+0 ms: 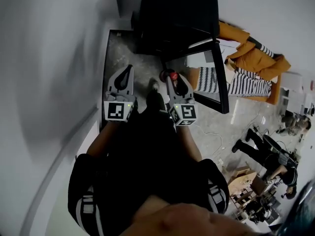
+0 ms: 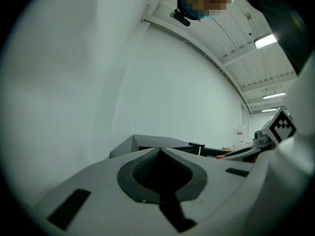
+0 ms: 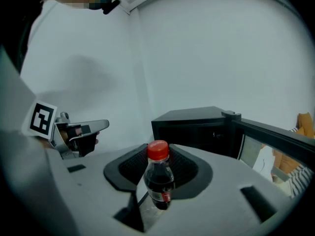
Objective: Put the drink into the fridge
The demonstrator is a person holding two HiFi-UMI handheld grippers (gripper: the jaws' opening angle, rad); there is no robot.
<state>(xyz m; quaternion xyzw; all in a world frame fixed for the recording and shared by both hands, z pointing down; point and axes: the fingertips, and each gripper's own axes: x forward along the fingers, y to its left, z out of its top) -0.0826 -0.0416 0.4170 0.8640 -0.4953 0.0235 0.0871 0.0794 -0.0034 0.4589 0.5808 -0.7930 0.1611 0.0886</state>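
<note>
A small cola bottle (image 3: 158, 178) with a red cap (image 1: 172, 75) stands upright between the jaws of my right gripper (image 3: 160, 154), which is shut on it. The black mini fridge (image 1: 177, 14) sits on the floor just ahead, its glass door (image 1: 218, 73) swung open to the right. In the head view the right gripper (image 1: 171, 77) hovers a little short of the fridge opening. My left gripper (image 1: 129, 69) is beside it on the left, shut and holding nothing. Past the left gripper (image 2: 159, 152) in its own view, the fridge (image 2: 147, 144) shows ahead.
A white wall (image 1: 44, 82) runs close along the left. An orange jacket and striped cloth (image 1: 251, 58) lie right of the open door. A person's legs (image 1: 251, 149), cables and wooden clutter (image 1: 246, 181) fill the floor at the lower right.
</note>
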